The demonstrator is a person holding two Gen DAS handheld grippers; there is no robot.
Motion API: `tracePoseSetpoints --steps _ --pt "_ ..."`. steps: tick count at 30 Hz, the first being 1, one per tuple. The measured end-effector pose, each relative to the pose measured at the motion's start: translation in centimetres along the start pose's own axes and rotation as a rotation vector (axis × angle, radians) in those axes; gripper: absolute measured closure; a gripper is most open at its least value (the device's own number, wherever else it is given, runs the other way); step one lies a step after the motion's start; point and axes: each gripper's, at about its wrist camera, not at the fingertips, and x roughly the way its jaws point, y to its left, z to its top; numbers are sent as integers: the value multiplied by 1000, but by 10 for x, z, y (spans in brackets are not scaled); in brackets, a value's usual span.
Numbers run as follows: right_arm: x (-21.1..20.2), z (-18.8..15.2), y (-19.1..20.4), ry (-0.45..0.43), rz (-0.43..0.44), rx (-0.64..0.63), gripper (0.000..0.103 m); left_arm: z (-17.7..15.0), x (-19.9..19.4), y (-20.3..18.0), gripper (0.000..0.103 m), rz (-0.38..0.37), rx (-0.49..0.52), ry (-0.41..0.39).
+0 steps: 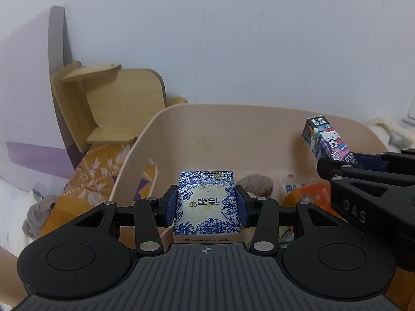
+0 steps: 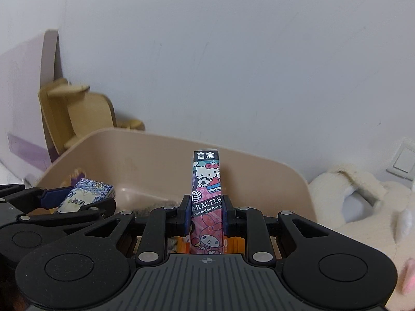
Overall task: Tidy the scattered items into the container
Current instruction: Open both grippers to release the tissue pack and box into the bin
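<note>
My left claw (image 1: pixel 206 204) grips blue floral box (image 1: pixel 206 202) flat, long axis pointing ahead, over beige bin (image 1: pixel 207 119). My right claw (image 2: pixel 206 216) clamps tall cartoon box (image 2: pixel 207 181) upright, beside it, also above bin.

The tissue pack (image 1: pixel 206 202) is white with a blue floral border and a pale yellow centre. The tall narrow box (image 2: pixel 206 202) is pink and purple with cartoon characters, a white cat with a red bow, and a black top band. The bin (image 1: pixel 233 134) is plain beige. Inside it lie a grey-brown yarn ball (image 1: pixel 256 185) and an orange packet (image 1: pixel 310 194). The gripper fingers (image 1: pixel 171 206) carry dark blue pads on black arms. The cloth (image 1: pixel 96 171) beside the bin is mustard orange with pale flowers
</note>
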Motion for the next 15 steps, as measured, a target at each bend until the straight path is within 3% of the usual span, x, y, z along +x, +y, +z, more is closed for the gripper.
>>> tracePoseSetpoints --steps 3,4,5,6,9,11,13,15 --pt "7 -3 5 27 -11 -26 80 -2 2 1 56 -18 11 16" --pt "7 -7 6 33 -16 -32 70 -2 2 2 55 -28 13 14" --pt "6 -9 7 32 -23 -37 67 -3 0 2 52 -33 13 10" --pt "5 -11 6 28 -24 -37 57 -4 -2 2 45 -27 18 6" --pt "-1 -16 3 14 -33 -27 51 -8 -8 3 30 -16 36 -18" --pt "-9 -15 -3 2 -35 -10 41 -11 -13 6 24 -16 30 -31" --pt "-24 -20 -16 -24 -35 25 21 -12 -20 8 21 -18 19 -47" --pt "-36 -22 -23 -57 -21 67 13 -13 -27 10 18 -16 16 -59"
